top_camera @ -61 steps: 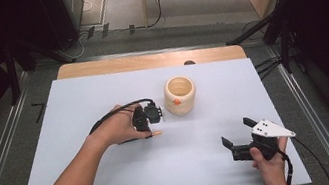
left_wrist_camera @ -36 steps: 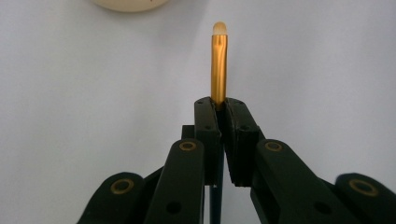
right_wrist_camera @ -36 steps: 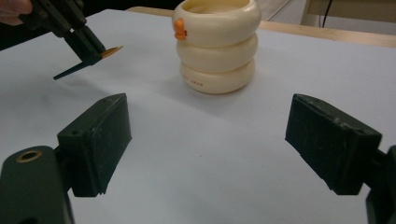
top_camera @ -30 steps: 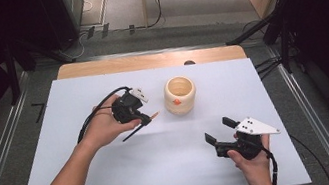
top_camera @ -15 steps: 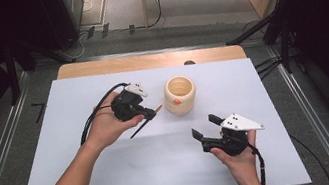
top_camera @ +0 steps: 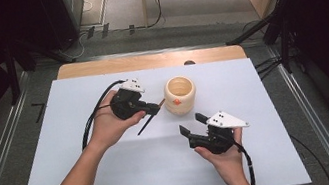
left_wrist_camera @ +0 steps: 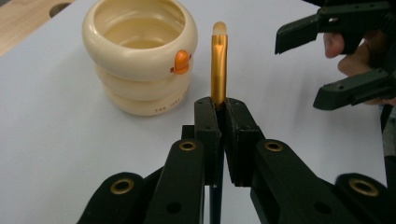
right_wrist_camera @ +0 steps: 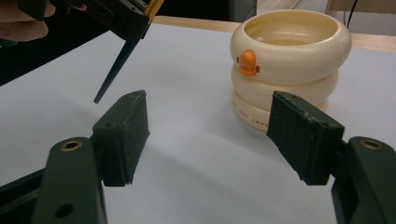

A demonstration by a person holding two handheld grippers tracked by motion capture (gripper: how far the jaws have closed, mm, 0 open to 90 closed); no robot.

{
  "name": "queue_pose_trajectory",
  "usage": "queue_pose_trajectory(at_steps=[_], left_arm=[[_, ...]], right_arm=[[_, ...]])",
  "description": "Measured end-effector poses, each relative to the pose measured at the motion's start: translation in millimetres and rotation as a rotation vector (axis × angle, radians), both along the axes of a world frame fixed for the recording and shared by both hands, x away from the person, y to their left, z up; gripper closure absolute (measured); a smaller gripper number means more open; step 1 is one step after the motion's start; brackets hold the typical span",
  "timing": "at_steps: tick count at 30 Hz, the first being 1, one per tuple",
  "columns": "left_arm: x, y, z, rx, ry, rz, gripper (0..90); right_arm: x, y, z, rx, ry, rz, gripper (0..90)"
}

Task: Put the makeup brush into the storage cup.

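Note:
A cream ring-shaped cup (top_camera: 179,95) with an orange beak stands at the middle of the white table (top_camera: 51,157). My left gripper (top_camera: 155,107) hovers just left of it, shut on a slim brush (top_camera: 145,124) whose black handle slants down to the left. In the left gripper view the brush's gold ferrule and pale tip (left_wrist_camera: 218,60) rise from between the jaws of my left gripper (left_wrist_camera: 217,109), beside the cup (left_wrist_camera: 140,56). My right gripper (top_camera: 193,123) sits open in front of the cup, nothing between its jaws. In the right gripper view, the right gripper (right_wrist_camera: 210,121) frames the cup (right_wrist_camera: 289,65) and the brush handle (right_wrist_camera: 116,63).
A wooden strip (top_camera: 147,61) with a small hole (top_camera: 189,62) runs along the table's far edge. Black cables (top_camera: 91,120) trail from the grippers across the white surface. Metal rails and dark stands flank the table.
My left gripper has lifted the brush off the table and turned it tip-first toward the cup. My right gripper has moved left and forward, closer to the cup, staying open.

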State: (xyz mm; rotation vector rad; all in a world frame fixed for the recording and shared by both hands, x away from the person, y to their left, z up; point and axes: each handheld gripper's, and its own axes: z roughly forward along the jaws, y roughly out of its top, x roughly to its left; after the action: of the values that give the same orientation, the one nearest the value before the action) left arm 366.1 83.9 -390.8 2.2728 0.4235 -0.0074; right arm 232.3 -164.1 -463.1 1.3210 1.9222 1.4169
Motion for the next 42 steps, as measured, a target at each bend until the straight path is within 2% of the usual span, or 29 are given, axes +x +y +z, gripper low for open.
queue_pose_trajectory(at_steps=[9,16,25,27,35,42], left_arm=[[-4.9,0.4,1.1,-0.087,-0.01,0.02,85.5],[-10.2,-1.4,-0.9,-0.133,-0.014,0.023,85.4],[-15.0,-3.1,0.0,-0.18,-0.019,0.027,85.5],[-15.8,-3.3,0.4,-0.189,-0.019,0.027,85.5],[-21.1,-4.5,1.0,-0.213,-0.033,0.026,85.5],[-22.1,-5.0,-1.0,-0.225,-0.03,0.026,85.4]], right_arm=[[5.6,21.7,3.3,0.04,0.005,0.039,37.5],[11.1,39.0,4.6,0.076,0.012,0.048,41.4],[19.0,57.6,6.6,0.096,0.022,0.046,46.5],[21.6,60.1,6.2,0.097,0.025,0.044,49.9],[30.2,63.3,5.7,0.12,0.057,0.029,57.0],[32.4,62.9,6.3,0.152,0.057,0.03,66.9]])
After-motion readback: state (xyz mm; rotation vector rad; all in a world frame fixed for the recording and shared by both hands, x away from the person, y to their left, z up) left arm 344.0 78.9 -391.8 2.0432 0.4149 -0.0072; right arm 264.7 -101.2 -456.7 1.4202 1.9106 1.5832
